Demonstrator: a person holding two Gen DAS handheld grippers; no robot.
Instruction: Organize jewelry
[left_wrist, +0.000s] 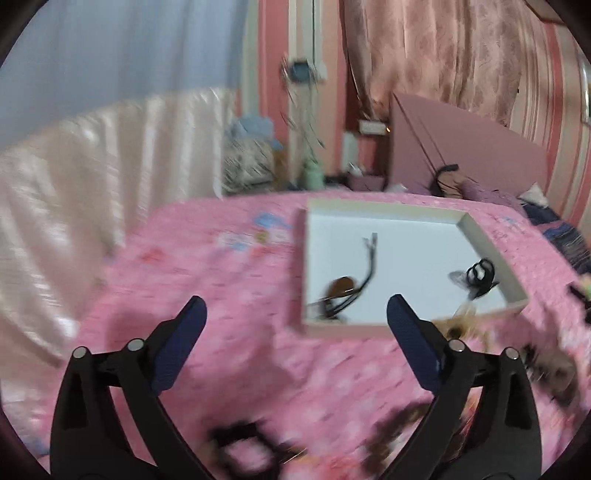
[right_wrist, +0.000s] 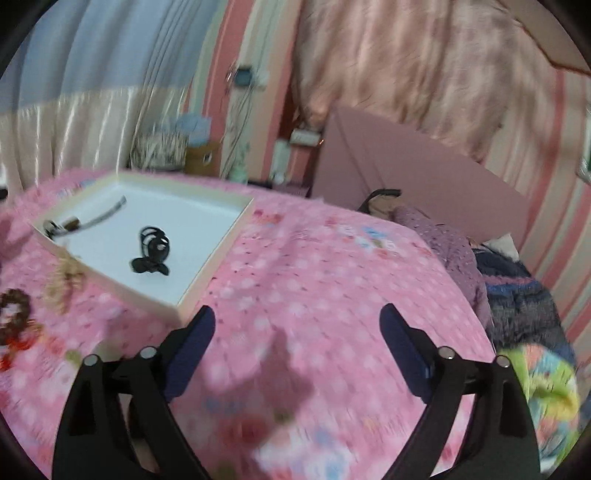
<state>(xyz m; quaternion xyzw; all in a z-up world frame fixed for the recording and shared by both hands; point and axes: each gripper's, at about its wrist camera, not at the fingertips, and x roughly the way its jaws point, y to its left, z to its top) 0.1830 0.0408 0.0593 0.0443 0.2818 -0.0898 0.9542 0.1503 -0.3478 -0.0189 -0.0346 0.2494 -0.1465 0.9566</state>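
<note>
Through the left wrist camera, the left gripper (left_wrist: 295, 314) is hovering over the pink patterned bedspread (left_wrist: 229, 295) with its two dark blue padded fingers (left_wrist: 184, 332) spread wide and nothing between them. Ahead and to the right, the shallow white cardboard box (left_wrist: 476, 225) is lying flat on the bed. It is holding a black corded pendant with a brown oval stone (left_wrist: 345, 290) near its near-left corner and a black looped hair-tie-like piece with a pale bow (left_wrist: 474, 277) toward its right wall. Blurred brownish and black loose pieces (left_wrist: 461, 325) are lying on the bedspread just outside the box's near edge, and more dark ones (left_wrist: 240, 443) are lying close under the gripper. The picture is smeared, so their exact shapes cannot be told.

Through the right wrist camera, the right gripper (right_wrist: 297, 321) is likewise standing spread and empty over bare bedspread, with the box's near corner just beside its left finger. Brown and red scrunchie-like pieces (right_wrist: 14, 317) and a tan tangled one (right_wrist: 64, 275) are waiting on the cover left of the box.

The step in hand is probably reaching for the next loose piece. To do it well, either gripper should be coming down straight over one piece only, closing on a thick part rather than a thin cord, avoiding pinching the bedspread, and lifting clear of the box wall before releasing.
</note>
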